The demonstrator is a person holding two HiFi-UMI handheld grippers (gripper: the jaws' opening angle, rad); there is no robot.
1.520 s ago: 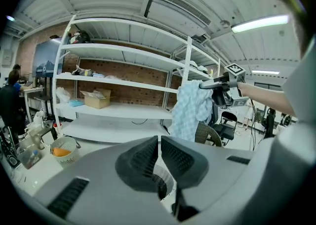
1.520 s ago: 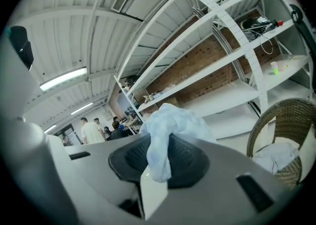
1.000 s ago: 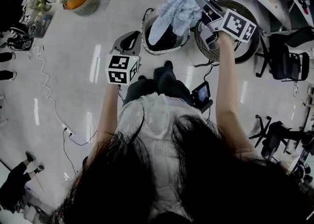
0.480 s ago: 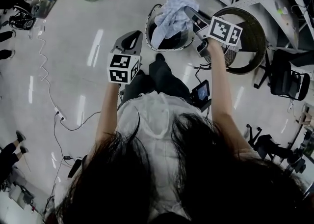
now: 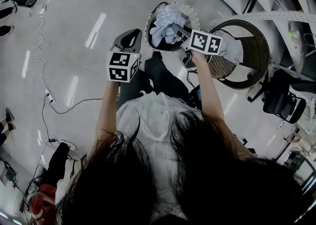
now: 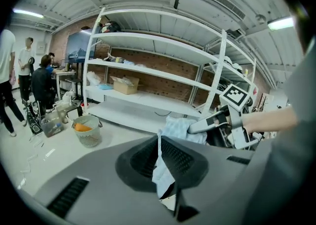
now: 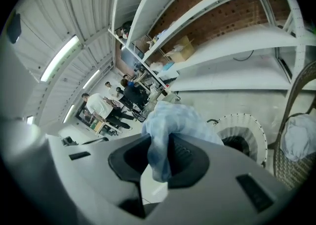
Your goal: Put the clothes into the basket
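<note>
Jaws of the right gripper are clamped on a pale blue checked cloth, a fold of it squeezed between the pads and the rest bunched out in front. The left gripper has its jaws drawn together at the tips, with nothing between them.

That cloth hangs over the mouth of the round white perforated plastic basket; whether it touches the inside yet cannot be told.

Likely trouble: part of the bunch sits toward the rim, so letting go now could leave a loose end draped over the edge, or let the whole piece slide out on the near side. The fabric may also cling to the pads and get dragged back out.

Around the white basket lies a glossy pale grey floor. Just beside it, on the right-gripper side, stands a larger brown woven wicker basket with a pale garment inside. Beyond that is a black office chair. Well apart on the other side a white cable trails, and white metal shelving backs it against a brick wall.
</note>
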